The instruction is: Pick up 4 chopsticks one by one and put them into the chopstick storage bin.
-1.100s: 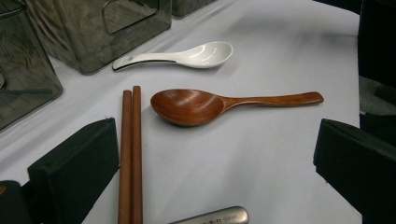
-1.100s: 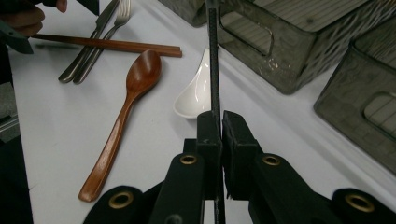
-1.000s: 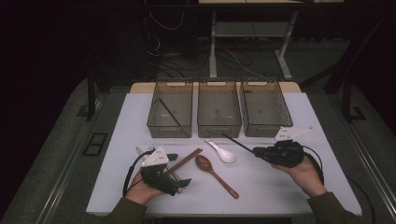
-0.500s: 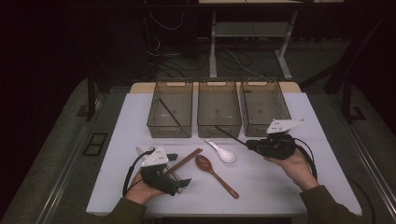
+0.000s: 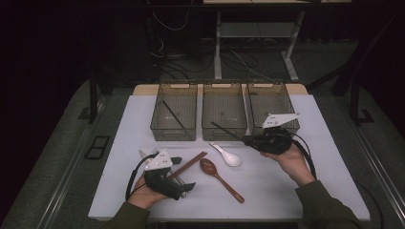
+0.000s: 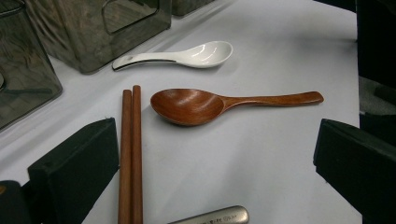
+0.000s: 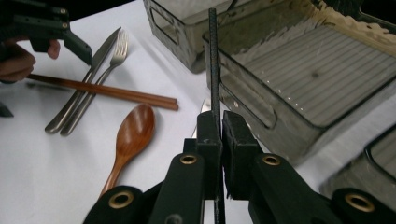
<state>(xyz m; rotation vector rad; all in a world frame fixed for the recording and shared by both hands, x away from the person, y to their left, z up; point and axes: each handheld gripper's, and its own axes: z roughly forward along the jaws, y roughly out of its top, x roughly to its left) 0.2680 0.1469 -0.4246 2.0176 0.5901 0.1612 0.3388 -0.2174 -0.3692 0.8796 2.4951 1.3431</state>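
Right gripper (image 7: 219, 140) holds a thin black chopstick (image 7: 213, 65) near its end.
Its tip at center frame hovers over the middle bin (image 5: 224, 130); the long rod may pivot and miss the left bin (image 5: 174, 132).

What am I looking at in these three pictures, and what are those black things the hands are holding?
A person at a white table holds a hand-operated two-jaw gripper in each hand. One picture looks down from above; the other two come from cameras riding on each gripper. The right gripper is clamped on a thin black chopstick near three clear bins; another black chopstick lies in the left bin. The left gripper is open, holding nothing. On the table lie brown chopsticks, a wooden spoon, a white spoon, and a metal knife and fork.
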